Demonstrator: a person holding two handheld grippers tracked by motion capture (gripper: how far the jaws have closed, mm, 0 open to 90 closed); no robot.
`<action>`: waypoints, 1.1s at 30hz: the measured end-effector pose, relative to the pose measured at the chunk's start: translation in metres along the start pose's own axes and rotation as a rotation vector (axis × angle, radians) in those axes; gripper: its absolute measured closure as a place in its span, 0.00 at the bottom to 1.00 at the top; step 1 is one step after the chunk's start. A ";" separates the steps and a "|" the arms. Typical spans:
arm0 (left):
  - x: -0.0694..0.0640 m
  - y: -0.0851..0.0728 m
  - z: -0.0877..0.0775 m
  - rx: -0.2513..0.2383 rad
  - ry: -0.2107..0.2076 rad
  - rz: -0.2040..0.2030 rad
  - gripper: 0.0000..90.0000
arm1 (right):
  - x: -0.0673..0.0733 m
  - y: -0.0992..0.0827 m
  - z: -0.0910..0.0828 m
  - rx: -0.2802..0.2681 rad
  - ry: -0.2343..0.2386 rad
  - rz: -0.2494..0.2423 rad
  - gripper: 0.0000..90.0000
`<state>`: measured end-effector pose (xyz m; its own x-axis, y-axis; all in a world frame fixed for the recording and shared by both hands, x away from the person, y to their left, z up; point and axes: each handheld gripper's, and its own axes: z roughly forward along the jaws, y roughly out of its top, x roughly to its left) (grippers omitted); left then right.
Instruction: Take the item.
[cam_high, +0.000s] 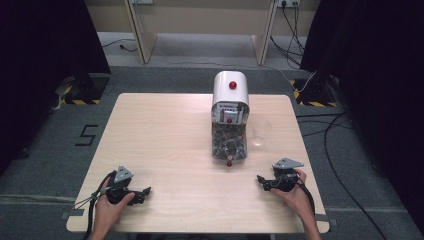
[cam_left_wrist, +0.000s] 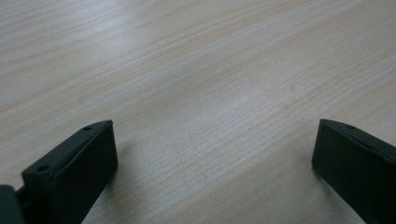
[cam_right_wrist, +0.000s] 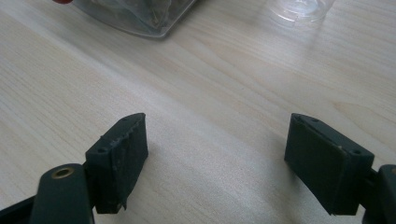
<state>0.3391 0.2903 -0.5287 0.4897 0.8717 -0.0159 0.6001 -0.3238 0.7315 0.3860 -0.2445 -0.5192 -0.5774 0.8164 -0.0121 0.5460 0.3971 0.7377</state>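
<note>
Dispenser (cam_high: 230, 117) first: from the high view we see it standing on the far middle part of the table (cam_high: 165, 135), a white rounded top with a red knob, and below it a clear bin holding a brownish, grainy filling that we cannot identify. A small red tap sits at the bin's near end. Just to its right stands a clear cup (cam_high: 261, 132), and we see nothing inside it. Our left hand (cam_high: 111, 207) holds the left gripper (cam_high: 145, 192) near the table's near left edge, its jaws pointing toward the middle and parted. Our right hand (cam_high: 295, 192) holds the right gripper (cam_high: 261, 181) at the near right, jaws pointing left and also parted. Both are well apart from the dispenser.

In the left gripper view, we look along the left gripper (cam_left_wrist: 212, 140), whose two black jaws are spread wide, with bare wood grain between them and beyond.

In the right gripper view, the right gripper (cam_right_wrist: 215, 135) also has its jaws spread wide, with nothing between them. At the top edge we see the near corner of the dispenser's clear bin (cam_right_wrist: 140, 16) with dark bits of filling inside, and to its right the base of the clear cup (cam_right_wrist: 299, 9), resting on the wood. Both lie well beyond the jaw tips.
</note>
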 end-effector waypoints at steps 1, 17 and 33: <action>0.000 0.000 0.000 0.000 0.000 0.000 0.00 | 0.000 0.000 0.000 0.000 0.000 0.000 0.24; 0.000 0.000 0.000 0.001 0.000 0.001 0.00 | 0.000 0.000 0.000 0.000 0.000 0.000 0.25; 0.000 0.000 0.000 -0.001 0.000 -0.001 0.00 | 0.003 0.010 -0.012 -0.077 -0.046 -0.004 0.29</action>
<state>0.3391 0.2903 -0.5287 0.4891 0.8721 -0.0163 0.6000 -0.3229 0.7319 0.3822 -0.2431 -0.5035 -0.5502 0.8338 -0.0448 0.4946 0.3686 0.7870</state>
